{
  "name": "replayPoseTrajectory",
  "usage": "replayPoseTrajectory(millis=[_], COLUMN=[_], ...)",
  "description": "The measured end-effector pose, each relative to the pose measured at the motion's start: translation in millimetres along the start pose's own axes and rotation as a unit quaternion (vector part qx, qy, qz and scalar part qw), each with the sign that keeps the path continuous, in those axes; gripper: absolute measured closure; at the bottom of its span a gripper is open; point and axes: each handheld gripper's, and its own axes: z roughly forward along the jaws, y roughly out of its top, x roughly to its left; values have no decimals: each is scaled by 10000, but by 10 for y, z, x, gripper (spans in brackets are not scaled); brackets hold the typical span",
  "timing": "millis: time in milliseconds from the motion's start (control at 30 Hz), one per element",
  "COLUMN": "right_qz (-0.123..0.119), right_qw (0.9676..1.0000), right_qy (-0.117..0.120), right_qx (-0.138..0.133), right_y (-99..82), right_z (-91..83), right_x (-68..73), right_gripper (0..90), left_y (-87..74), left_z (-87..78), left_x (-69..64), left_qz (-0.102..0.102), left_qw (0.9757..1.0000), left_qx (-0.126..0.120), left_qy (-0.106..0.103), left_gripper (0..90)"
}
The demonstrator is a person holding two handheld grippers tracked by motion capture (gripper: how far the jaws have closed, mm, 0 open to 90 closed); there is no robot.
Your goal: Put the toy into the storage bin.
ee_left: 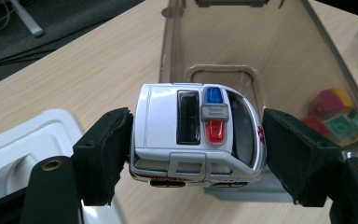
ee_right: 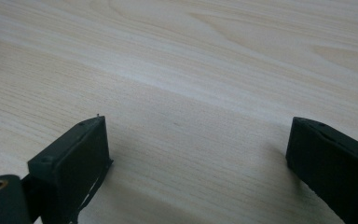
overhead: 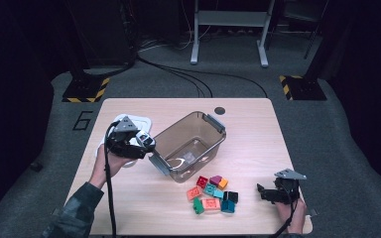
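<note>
Here, left gripper (ee_left: 196, 149) fingers clamp glossy toy car (ee_left: 198, 135) (boxy); right gripper (ee_right: 198, 154) fingers wide.

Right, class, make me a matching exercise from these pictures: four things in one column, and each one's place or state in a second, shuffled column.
Things:
1. toy car
2. clear bin
3. blocks
4. right gripper

Place or state:
A. loose heap on the table, in front of the bin
B. jaws open over bare wood
C. clamped between the left gripper's pads
D. in the middle of the table, with nothing inside

Pairs: 1-C, 2-D, 3-A, 4-B
</note>
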Motion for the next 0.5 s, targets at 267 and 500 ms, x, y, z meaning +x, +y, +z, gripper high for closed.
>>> replayPoseTrajectory(millis=[267, 500], right_qz=[2, 11], right_qw=[10000, 10000], right_qy=[0, 1], right_qx=[-2, 4], right_y=[0, -1], right_z=[0, -1], right_x=[0, 2], right_gripper=[52, 52], left_y=[103, 119], left_z=[206, 369], left_x=[-188, -309], left_qz=[129, 157], left_qw=[9996, 9983], left_qx=[44, 157], left_qy=[-265, -539], left_gripper=[256, 256])
